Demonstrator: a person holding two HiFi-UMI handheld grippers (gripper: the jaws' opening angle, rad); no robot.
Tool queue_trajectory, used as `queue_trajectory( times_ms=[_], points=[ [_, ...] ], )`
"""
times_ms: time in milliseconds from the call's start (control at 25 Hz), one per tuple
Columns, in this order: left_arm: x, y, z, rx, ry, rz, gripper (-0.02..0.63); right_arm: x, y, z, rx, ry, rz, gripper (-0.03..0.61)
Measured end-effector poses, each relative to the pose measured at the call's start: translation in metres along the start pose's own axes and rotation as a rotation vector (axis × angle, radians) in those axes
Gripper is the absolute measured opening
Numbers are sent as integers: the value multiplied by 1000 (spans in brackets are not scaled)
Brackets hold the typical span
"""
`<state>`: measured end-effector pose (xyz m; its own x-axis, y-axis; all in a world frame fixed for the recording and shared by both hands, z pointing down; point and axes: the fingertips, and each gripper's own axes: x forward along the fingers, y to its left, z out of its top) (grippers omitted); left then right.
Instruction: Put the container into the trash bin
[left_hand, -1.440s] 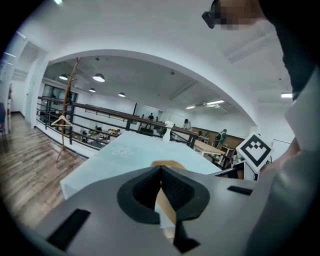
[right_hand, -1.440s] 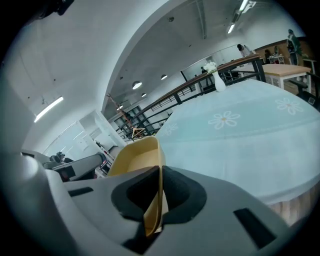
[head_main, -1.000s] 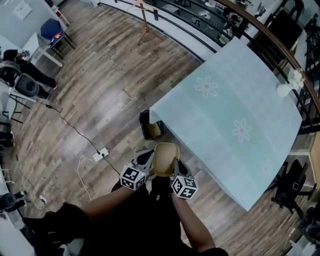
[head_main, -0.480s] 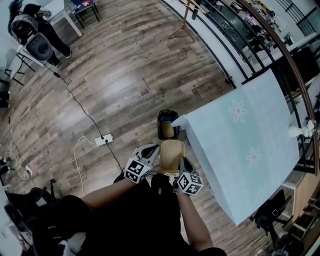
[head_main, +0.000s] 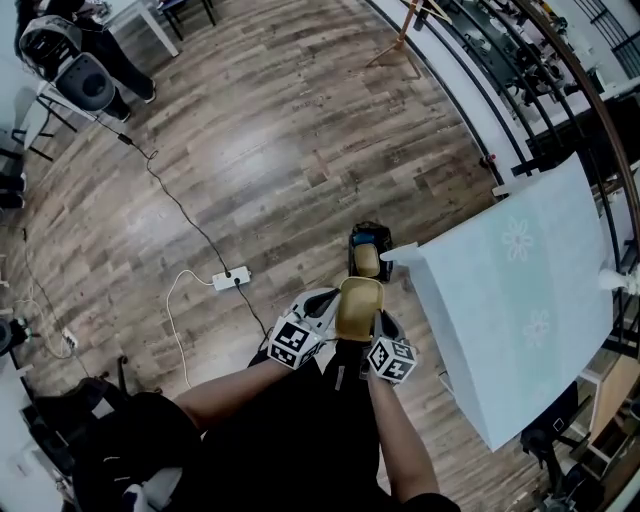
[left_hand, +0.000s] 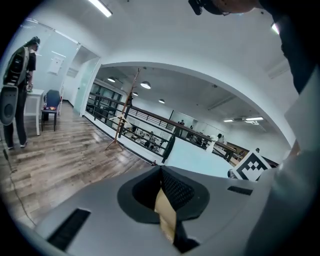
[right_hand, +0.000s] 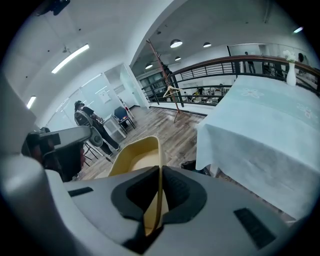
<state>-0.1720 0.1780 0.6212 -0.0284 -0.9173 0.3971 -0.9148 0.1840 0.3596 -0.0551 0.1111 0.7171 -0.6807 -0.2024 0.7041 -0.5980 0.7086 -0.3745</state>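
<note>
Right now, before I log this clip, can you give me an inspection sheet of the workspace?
Surface: wood floor; cloth-covered table.
Job's things: tan container held up, short of the black trash bin by the table's corner; bin already holds something.
Clutter: nothing seen.
Grippers: left tongs and right tongs both shut on the container.
Cables: white power strip with white lead; black cable across the floor.
Surroundings: railing; a person standing far off.

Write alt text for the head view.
The left gripper and right gripper pinch a tan container between them above a wood floor, close to a black bin at the corner of a cloth-covered table.
</note>
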Motion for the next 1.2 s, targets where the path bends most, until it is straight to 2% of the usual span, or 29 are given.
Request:
queue_trajectory(
  times_ms=[240, 400, 560, 760, 880, 1200],
  points=[
    [11, 29, -6, -1, 26, 60, 14, 56, -24, -3, -39, 67, 5, 43],
    [30, 47, -14, -15, 31, 115, 14, 97, -65, -10, -84, 86, -16, 43],
    [40, 73, -26, -31, 39, 203, 14, 142, -92, -26, -52, 128, -25, 43],
    [54, 87, -47, -131, 37, 287, 14, 185, -117, -27, -76, 160, -7, 43],
    [56, 82, -59, -161, 30, 302, 14, 207, -134, -36, -87, 176, -3, 43],
    [67, 62, -108, -244, 85, 303, 14, 257, -167, -63, -129, 217, 16, 43]
  ],
)
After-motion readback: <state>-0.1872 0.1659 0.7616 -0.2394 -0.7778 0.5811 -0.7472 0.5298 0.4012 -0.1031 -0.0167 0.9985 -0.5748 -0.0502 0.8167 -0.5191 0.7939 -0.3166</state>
